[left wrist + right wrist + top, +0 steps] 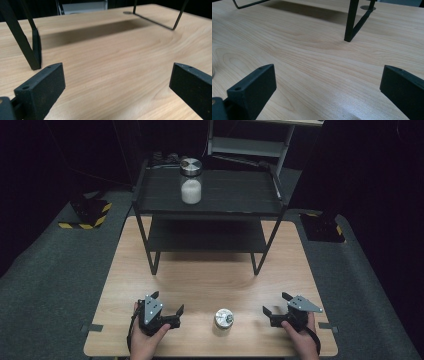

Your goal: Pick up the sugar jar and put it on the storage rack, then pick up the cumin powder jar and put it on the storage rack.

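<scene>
While jar (pixel 224 318) sits btwn spread hand-held grippers, near edge.

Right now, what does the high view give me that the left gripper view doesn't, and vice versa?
High view adds: a lidded jar of white contents on the top shelf of the black rack, and a small round metal piece on the table between the left gripper and the right gripper, both with jaws open.
Left gripper view adds: a close look at the rack's near leg standing on the wood, and bare wood between its own jaws.
Both: the wooden table and the rack's legs.
</scene>
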`<action>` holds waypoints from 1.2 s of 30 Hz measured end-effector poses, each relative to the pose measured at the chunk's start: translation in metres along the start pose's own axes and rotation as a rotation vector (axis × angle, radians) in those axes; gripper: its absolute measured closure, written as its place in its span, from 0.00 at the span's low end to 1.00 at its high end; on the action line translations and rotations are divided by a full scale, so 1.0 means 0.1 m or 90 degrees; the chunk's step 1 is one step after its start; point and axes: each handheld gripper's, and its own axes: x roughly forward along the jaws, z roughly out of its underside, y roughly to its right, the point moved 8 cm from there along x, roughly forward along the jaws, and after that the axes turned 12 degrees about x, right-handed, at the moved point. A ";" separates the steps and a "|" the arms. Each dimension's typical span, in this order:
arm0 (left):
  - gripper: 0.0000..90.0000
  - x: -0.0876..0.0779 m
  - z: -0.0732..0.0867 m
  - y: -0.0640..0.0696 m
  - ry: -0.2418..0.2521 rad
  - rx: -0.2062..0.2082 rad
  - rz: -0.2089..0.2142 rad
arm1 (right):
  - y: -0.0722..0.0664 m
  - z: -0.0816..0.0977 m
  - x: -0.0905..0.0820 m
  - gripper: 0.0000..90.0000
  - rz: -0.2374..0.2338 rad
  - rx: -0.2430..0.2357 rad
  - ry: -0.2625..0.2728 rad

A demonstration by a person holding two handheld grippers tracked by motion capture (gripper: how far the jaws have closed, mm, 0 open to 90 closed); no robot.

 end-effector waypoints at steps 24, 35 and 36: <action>0.01 0.07 0.06 0.00 -0.049 0.019 0.046 | -0.04 0.00 0.01 0.00 0.025 -0.003 -0.001; 0.01 0.04 0.06 -0.01 -0.064 0.025 0.044 | -0.03 0.00 0.00 0.00 0.014 -0.008 -0.002; 0.01 0.04 0.06 0.00 -0.064 0.023 0.041 | -0.03 0.00 0.00 0.00 0.010 -0.009 -0.001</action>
